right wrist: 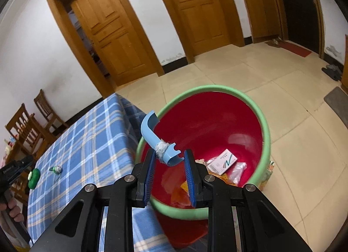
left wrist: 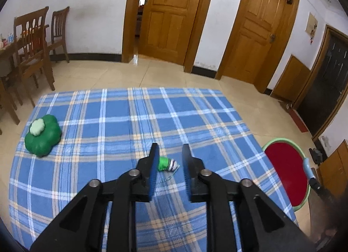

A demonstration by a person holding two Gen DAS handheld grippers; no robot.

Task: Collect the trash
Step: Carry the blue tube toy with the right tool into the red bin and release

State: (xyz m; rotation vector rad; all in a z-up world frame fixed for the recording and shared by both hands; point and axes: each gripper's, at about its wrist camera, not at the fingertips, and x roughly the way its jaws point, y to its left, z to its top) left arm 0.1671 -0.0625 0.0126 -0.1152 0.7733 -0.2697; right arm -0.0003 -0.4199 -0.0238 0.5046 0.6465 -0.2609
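The right gripper (right wrist: 169, 159) pinches a curved blue plastic handle (right wrist: 150, 132) (taped at the joint) above the red bin (right wrist: 217, 121) with its green rim. The left gripper (left wrist: 168, 157), jaws spread and empty, hangs over a crumpled green wrapper (left wrist: 167, 163) on the checked tablecloth (left wrist: 108, 121).

Counter under blue plaid cloth (left wrist: 121, 121). Green flower-shaped cushion (left wrist: 42, 135) near its left edge. Wooden chairs (left wrist: 32, 40) by the wall; two wooden doors (left wrist: 171, 12).

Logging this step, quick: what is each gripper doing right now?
Left gripper: open, empty, above the table.
Right gripper: shut on the blue plastic piece, over the red bin.
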